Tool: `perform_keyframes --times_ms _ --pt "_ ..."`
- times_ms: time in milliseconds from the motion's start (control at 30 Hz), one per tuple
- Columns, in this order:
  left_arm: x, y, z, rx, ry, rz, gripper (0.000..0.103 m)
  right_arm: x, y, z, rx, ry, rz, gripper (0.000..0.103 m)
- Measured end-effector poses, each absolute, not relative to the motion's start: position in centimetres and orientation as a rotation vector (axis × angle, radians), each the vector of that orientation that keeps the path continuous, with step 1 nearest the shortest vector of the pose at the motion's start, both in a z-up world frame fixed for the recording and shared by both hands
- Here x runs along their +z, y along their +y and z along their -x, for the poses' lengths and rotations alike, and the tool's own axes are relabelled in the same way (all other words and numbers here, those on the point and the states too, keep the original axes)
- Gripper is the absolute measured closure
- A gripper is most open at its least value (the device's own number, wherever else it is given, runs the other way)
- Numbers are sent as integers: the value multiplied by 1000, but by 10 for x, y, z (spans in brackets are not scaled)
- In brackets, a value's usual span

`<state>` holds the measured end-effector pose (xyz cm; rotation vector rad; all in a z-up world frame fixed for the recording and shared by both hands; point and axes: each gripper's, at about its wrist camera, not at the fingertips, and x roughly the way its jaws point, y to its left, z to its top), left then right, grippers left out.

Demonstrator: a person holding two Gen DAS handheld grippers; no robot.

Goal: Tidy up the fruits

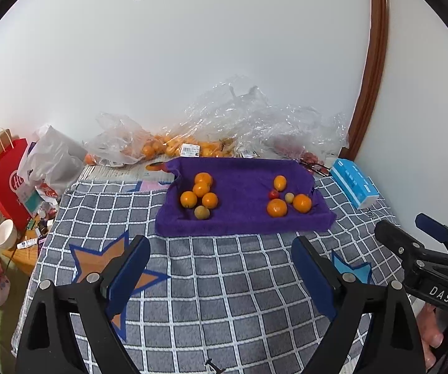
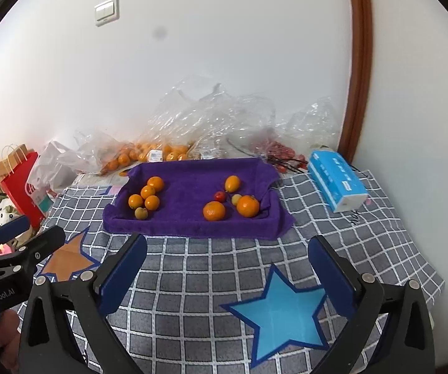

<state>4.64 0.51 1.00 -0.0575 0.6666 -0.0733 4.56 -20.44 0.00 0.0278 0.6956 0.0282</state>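
Nearest, the left claw [image 1: 221,258] and the right claw [image 2: 227,258] both hang spread wide with nothing between their flat, dark-blue padded fingers, over a fuzzy grey checked blanket [image 2: 193,280] with white grid lines and sewn-on star patches — an orange star [image 1: 105,268] to the left, a blue star [image 2: 281,314] to the right. Further back, near the blanket's far edge, a plush purple towel [image 1: 242,184] with rolled-up edges holds the fruit: a left cluster of round oranges [image 1: 201,189] with one dull yellow-green fruit [image 1: 202,212] at its near side, and a right cluster [image 2: 231,202] — two larger oranges, an oval one, a small red fruit and a pale one. At the far right edge lies a blue tissue pack [image 2: 336,184]. Against the wall, crinkled clear plastic bags [image 1: 239,124] hold more oranges.
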Motion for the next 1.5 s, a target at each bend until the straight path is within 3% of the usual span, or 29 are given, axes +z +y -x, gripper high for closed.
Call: perform_keyframes --times_ms 1500 --pt "23 -10 -17 -67 634 9 11 1 -219 -13 31 684 -37 1"
